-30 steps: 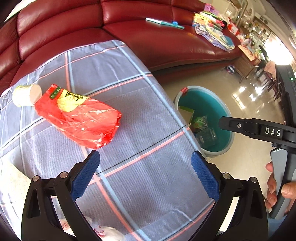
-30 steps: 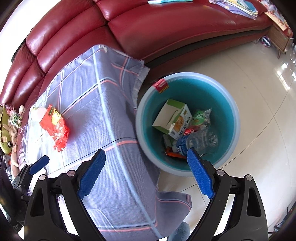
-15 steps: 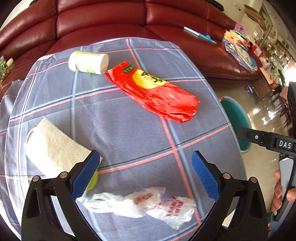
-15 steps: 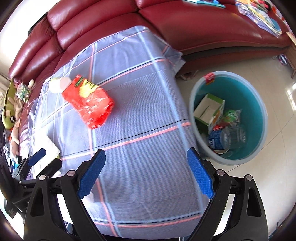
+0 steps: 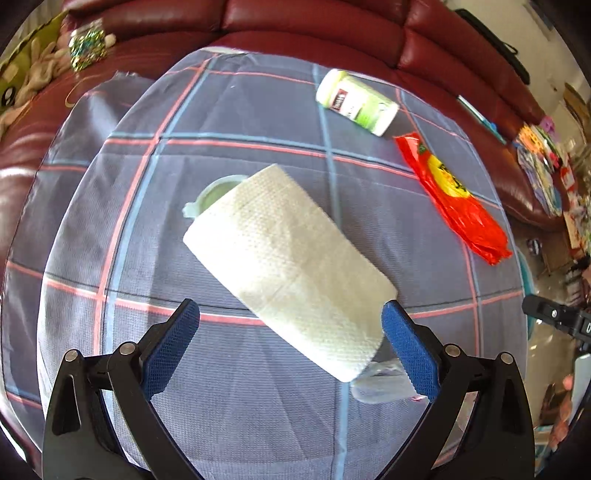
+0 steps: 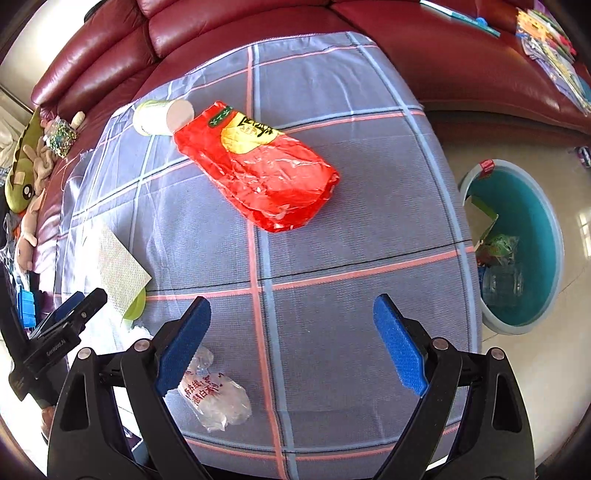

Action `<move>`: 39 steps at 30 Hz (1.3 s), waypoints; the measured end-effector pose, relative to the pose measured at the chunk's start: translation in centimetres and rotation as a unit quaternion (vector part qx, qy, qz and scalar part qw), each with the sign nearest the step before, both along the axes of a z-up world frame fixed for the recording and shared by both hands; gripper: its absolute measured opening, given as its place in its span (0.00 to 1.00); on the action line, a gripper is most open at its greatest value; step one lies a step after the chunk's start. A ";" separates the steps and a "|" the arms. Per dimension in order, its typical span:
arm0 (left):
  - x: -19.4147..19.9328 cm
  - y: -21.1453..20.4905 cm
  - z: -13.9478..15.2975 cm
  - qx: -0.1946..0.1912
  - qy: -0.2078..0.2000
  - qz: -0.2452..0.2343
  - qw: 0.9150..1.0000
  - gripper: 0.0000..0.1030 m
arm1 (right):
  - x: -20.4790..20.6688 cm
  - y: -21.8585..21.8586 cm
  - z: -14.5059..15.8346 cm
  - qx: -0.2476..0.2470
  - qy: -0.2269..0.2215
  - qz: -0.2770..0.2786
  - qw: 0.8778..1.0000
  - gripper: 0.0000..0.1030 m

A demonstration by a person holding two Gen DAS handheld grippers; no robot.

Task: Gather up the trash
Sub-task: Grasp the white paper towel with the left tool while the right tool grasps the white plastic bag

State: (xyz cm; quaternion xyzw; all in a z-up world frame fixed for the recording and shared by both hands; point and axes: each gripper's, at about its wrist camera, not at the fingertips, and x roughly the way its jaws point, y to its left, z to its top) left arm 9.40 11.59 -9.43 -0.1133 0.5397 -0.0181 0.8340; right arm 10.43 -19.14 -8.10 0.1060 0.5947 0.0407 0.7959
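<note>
A folded white paper towel [image 5: 291,266] lies over a pale green lid [image 5: 214,192] on the plaid cloth. My left gripper [image 5: 291,347] is open just above the towel's near end, jaws either side of it. A clear crumpled plastic bag [image 5: 384,384] lies by its right finger and shows in the right wrist view [image 6: 218,395]. A red snack bag [image 6: 262,170] and a white-green canister [image 6: 159,116] lie farther back. My right gripper [image 6: 291,339] is open and empty above the cloth. The teal trash bin [image 6: 546,236] stands on the floor at right.
The plaid cloth [image 6: 332,92] covers a table in front of a red leather sofa [image 6: 258,18]. Plush toys [image 6: 26,173] sit on the sofa at left. Papers [image 6: 550,40] lie on the sofa at right. The bin holds a box and a bottle.
Both grippers swung left from the bin toward the table. The left gripper moved over the paper towel, which now lies between its open jaws. The right gripper now faces the red bag.
</note>
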 end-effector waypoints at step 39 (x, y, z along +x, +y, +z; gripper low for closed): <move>-4.2 0.8 0.8 -0.008 -0.050 -0.040 0.998 0.04 | -3.6 8.9 -3.7 0.011 0.047 0.111 0.993 0.83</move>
